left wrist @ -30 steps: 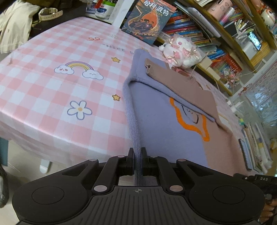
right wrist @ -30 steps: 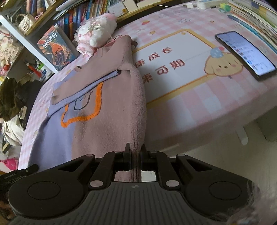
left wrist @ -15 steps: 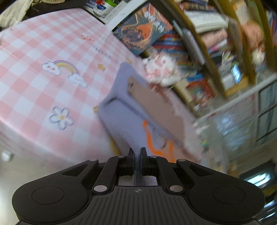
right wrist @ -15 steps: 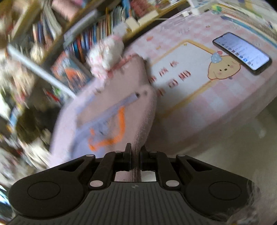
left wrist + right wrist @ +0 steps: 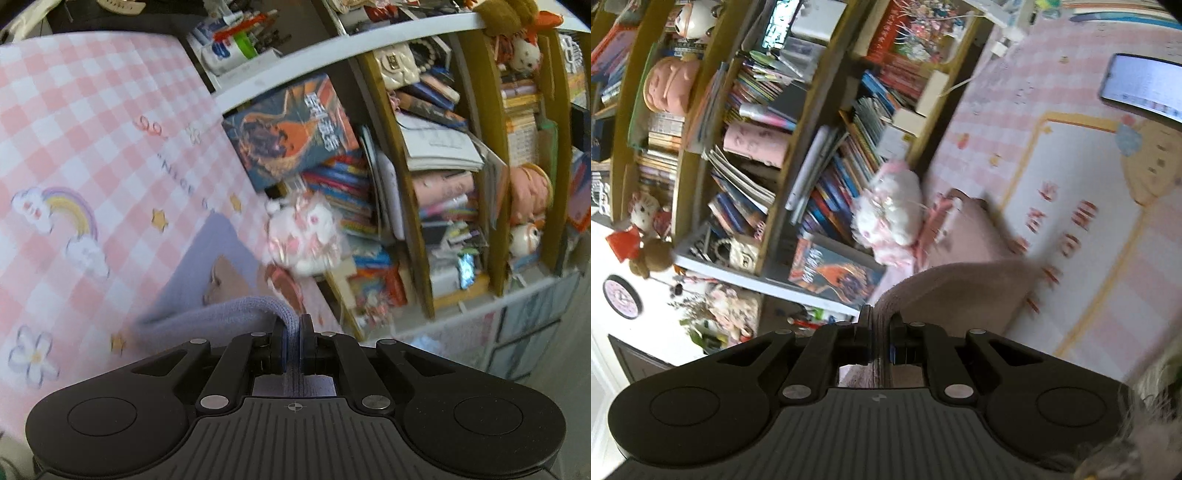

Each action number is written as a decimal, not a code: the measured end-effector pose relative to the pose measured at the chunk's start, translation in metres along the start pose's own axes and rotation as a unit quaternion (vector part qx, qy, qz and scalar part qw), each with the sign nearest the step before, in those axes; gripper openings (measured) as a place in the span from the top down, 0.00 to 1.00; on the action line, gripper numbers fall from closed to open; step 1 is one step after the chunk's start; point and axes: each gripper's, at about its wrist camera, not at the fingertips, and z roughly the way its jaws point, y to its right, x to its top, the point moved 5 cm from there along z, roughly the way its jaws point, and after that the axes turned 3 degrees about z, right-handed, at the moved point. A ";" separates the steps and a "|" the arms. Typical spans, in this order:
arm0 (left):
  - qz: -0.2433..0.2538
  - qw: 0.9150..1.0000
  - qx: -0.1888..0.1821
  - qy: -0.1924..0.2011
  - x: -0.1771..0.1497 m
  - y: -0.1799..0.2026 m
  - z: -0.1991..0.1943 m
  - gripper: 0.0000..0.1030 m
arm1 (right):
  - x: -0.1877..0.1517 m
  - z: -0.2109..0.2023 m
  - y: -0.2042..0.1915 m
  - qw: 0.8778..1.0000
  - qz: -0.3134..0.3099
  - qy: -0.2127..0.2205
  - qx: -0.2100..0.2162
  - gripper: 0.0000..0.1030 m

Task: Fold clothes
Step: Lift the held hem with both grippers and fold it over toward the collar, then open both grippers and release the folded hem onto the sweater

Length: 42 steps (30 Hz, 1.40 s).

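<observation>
A knit sweater, lilac on one side and dusty pink on the other, lies on the pink checked tablecloth (image 5: 74,122). In the left wrist view my left gripper (image 5: 293,332) is shut on the lilac hem (image 5: 236,314), which bulges up in a fold ahead of the fingers. The far lilac part with a brown sleeve (image 5: 229,273) still lies flat. In the right wrist view my right gripper (image 5: 881,328) is shut on the pink hem (image 5: 960,291), lifted and curled over toward the collar end (image 5: 967,229).
A white and pink plush toy (image 5: 306,236) (image 5: 890,218) sits at the sweater's far end, next to a leaning book (image 5: 291,129). A crammed bookshelf (image 5: 783,122) stands behind the table. A lit phone (image 5: 1145,85) lies on the cloth at the right.
Both grippers have lifted the near hem and carried it forward toward the plush toy, rolling as they went. The sweater's front with the orange outline is now hidden under the raised fold.
</observation>
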 end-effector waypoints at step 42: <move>0.043 0.978 0.205 -0.016 0.054 -0.017 0.148 0.78 | 0.108 0.190 0.071 0.987 -0.010 -0.099 -0.126 0.57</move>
